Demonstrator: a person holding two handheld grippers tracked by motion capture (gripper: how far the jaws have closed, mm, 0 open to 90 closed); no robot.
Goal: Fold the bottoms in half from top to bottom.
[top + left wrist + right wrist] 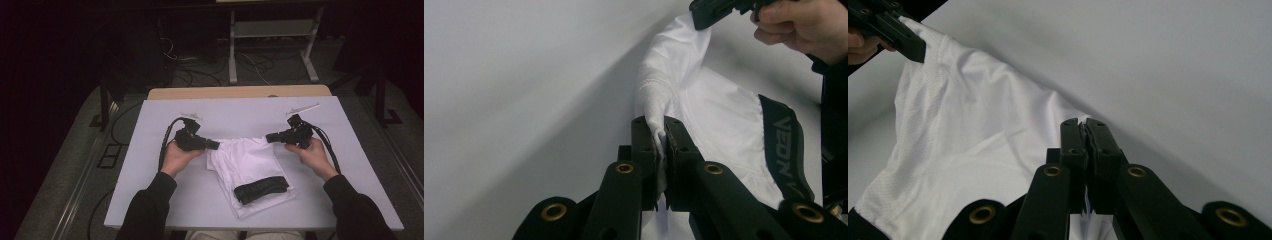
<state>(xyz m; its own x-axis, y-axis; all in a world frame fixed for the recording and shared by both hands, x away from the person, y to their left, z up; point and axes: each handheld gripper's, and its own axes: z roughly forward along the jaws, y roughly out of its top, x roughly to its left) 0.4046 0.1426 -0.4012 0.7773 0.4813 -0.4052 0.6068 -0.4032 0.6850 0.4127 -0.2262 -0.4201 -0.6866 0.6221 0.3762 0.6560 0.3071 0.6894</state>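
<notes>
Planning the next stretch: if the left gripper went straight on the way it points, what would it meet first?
Probably the right gripper, which faces the left gripper across the raised edge of the white garment both are shut on. Depth is hard to judge.

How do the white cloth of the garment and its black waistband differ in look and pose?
The white cloth is pale and plain; the black waistband is dark and carries lettering. The white cloth is pulled up at two corners, one clamped in the left tool, one in the right tool; the black waistband lies on the table, ungripped. Both belong to one garment.
</notes>
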